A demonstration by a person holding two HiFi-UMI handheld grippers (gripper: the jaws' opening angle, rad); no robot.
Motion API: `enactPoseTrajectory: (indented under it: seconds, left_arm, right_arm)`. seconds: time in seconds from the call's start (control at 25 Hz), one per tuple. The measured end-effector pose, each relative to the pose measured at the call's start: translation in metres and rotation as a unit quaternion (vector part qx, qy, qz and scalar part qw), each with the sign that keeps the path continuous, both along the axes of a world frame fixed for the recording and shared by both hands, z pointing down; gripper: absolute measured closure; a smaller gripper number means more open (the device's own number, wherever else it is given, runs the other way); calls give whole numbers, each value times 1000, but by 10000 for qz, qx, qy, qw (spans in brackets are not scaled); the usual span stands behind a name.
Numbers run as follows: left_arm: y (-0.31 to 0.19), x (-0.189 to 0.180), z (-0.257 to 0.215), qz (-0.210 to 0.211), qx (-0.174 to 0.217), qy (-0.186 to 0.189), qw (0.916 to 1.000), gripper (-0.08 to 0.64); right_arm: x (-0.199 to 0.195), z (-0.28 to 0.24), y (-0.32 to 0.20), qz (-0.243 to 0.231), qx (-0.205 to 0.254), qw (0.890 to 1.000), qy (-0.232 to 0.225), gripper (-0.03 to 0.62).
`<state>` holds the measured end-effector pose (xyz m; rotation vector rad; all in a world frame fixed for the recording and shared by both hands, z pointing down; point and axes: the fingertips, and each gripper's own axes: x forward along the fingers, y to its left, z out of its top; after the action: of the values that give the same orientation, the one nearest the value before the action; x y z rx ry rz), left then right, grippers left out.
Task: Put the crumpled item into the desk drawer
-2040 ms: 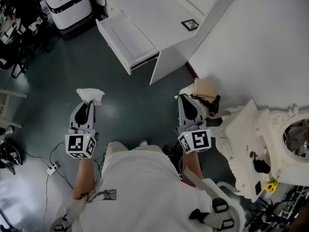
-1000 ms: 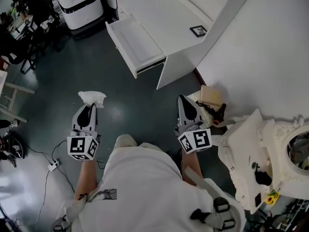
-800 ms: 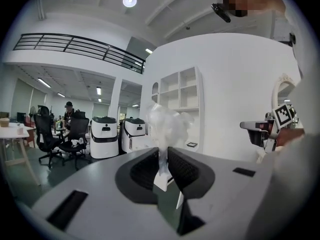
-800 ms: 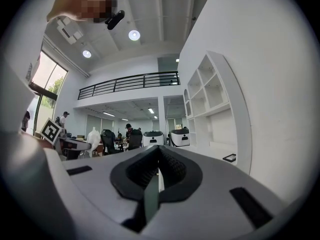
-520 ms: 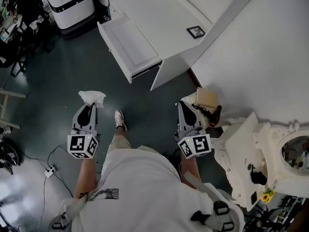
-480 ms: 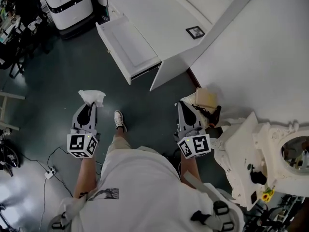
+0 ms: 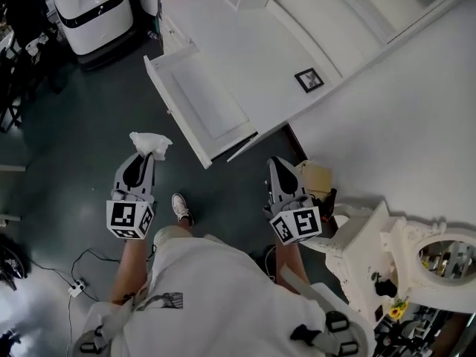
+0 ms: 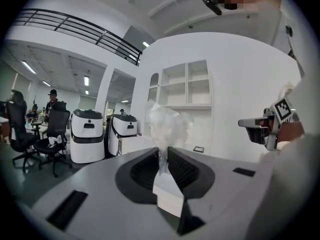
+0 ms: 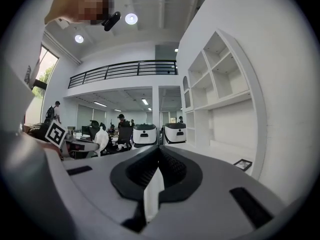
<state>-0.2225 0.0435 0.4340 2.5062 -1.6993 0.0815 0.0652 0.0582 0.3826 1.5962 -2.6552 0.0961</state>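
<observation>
The crumpled white item [image 7: 149, 144] sticks out of my left gripper [image 7: 143, 158], whose jaws are shut on its lower end. In the left gripper view the crumpled item [image 8: 167, 123] rises above the pinching jaws of the left gripper [image 8: 163, 165]. The white desk [image 7: 253, 50] stands ahead, and its open drawer [image 7: 172, 108] lies just beyond and to the right of the item. My right gripper [image 7: 276, 163] hangs near the desk's front corner; in its own view the right gripper [image 9: 159, 156] is shut with nothing in it.
A small framed picture [image 7: 309, 79] lies on the desk top. Two white machines [image 7: 85, 10] stand left of the desk. A brown box [image 7: 316, 178] and ornate white furniture [image 7: 387, 251] crowd the right. A power strip [image 7: 74, 288] with its cable lies on the dark floor.
The person has stepped forward, so the desk and open drawer now lie closer to both grippers. The left gripper still holds the crumpled item; the right stays shut.
</observation>
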Motion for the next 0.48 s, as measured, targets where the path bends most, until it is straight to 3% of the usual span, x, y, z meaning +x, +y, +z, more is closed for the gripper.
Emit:
enactPoseTrajectory:
  seconds: [0.32, 0.48]
  left_arm:
    - [-68, -36, 22, 417, -215, 94, 9989, 495]
    - [-97, -34, 49, 520, -427, 353, 9971, 495]
  right_arm:
    - [-87, -1, -52, -228, -365, 9989, -160, 581]
    - [-93, 1, -63, -207, -505, 9985, 98, 581]
